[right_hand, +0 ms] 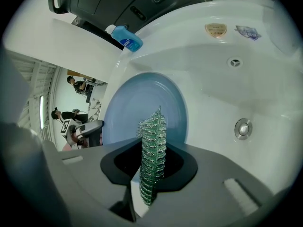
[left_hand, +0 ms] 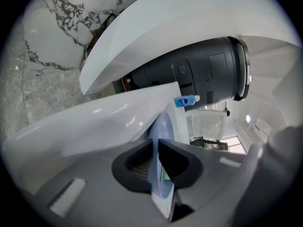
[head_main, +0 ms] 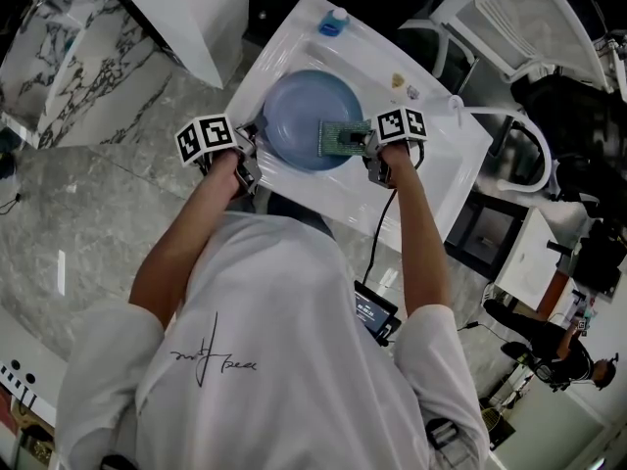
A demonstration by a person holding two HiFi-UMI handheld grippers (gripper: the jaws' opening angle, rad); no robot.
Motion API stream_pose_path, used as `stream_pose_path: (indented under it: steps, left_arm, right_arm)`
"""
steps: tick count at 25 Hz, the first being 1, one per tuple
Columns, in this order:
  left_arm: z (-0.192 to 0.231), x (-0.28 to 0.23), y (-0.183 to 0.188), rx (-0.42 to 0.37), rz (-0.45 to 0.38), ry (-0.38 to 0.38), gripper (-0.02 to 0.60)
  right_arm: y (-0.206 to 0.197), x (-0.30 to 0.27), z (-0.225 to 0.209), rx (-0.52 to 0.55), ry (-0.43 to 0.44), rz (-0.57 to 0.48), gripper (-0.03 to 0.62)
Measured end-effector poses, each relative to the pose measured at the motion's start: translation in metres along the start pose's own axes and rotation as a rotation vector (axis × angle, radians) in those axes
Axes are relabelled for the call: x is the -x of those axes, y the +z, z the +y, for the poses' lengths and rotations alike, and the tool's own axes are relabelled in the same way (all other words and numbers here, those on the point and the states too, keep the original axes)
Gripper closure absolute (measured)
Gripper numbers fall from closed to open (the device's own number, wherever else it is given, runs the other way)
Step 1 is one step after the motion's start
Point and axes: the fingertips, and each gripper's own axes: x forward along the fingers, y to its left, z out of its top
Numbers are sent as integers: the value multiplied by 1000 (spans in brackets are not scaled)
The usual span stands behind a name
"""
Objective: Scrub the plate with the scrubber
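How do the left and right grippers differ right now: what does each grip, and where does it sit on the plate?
Grip: the left gripper is shut on the rim of the plate; the right gripper is shut on the green scrubber.
Place: the left gripper sits at the plate's left edge; the right gripper holds the scrubber over the right side of the plate's face.
Shared: both are shut, and both work over the white sink.

Plate (head_main: pixel 299 116) in sink (head_main: pixel 436 164), scrubber (head_main: pixel 343 137) on plate's R side, bottle (head_main: pixel 333 23) on rim behind, L gripper (head_main: pixel 257 147) at plate's L edge
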Motion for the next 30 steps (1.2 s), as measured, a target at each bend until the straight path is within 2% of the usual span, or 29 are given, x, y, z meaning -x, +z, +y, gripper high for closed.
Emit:
stream_pose_path:
  steps: [9,16,20,26,30]
  left_arm:
    - [0,0,1,2,-5,-1,489]
    - [0,0,-1,15,2,-16,489]
    - [0,0,-2,65,-4,-48,488]
    - [0,16,5,92,-36,-43,488]
    - [-1,29,7,69,-42,-39,488]
  right_arm:
    - [8,17,-22,17,-94,-17,531]
    - [15,31,-27,47,-140,-83,531]
    - [22,44,-12,152,-184,-164,531]
    - [28,63,22,245,-176,-356,531]
    - [23,70,42,278,-153,-452,531]
